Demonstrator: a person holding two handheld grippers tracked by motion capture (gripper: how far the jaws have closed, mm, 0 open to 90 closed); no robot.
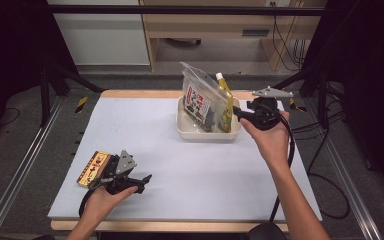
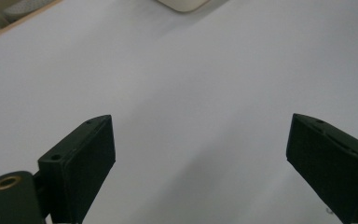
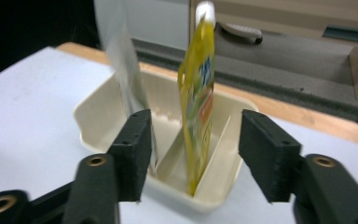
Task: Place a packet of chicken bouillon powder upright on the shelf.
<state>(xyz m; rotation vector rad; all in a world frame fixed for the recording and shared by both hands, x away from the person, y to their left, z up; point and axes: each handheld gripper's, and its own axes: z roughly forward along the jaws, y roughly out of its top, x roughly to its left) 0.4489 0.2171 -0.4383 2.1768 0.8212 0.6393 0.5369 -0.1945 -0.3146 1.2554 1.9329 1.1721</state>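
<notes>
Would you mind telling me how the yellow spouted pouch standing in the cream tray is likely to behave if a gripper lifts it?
The yellow spouted pouch is thin-walled and bulges slightly, so it would probably flex rather than stay stiff. It stands on a narrow edge, leaning in the cream tray, so a nudge may tip it. Its glossy film looks somewhat slippery.

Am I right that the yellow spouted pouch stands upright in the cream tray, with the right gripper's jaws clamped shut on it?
Not quite. The yellow spouted pouch does stand upright in the cream tray, but the right gripper is not clamped on it: the right gripper view shows its jaws standing apart on either side of the pouch, with clear gaps and no pad touching it.
</notes>
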